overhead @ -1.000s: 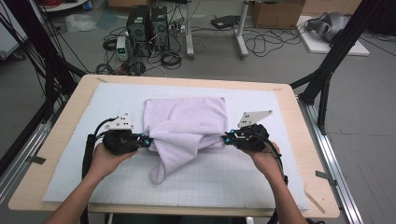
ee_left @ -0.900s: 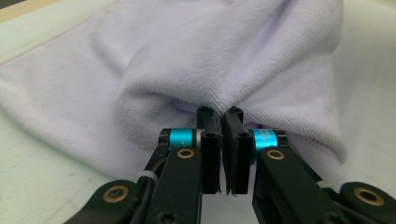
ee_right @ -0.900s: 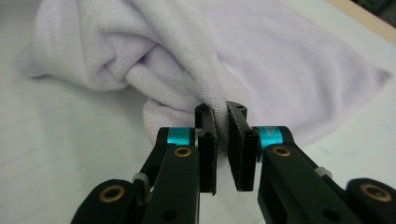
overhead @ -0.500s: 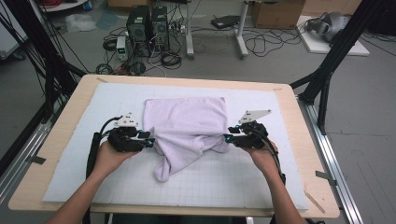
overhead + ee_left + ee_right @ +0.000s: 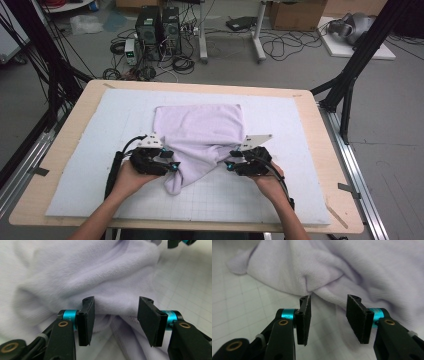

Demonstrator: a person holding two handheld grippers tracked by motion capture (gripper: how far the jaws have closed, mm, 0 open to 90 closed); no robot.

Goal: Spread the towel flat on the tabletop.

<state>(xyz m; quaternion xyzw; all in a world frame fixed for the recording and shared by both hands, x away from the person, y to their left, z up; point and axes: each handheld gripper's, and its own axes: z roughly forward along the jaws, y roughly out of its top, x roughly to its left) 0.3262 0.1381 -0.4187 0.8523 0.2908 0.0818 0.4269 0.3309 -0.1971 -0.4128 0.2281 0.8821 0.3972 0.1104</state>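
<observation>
Both tongs have just been opening and now stand released. A second ago each pinched a side of the lilac cloth and held it up. The left tongs and right tongs now sit lower. The cloth lies slack on the white mat of the worktop, its near corner drooping between them.

A light wooden table carries a pale gridded mat. Behind it, at the top of the frame, a grey floor is strewn with black cables. Two dark computer towers stand at upper centre, beside white desk legs. A cardboard box sits at upper right. Black frame struts slant down both sides.
</observation>
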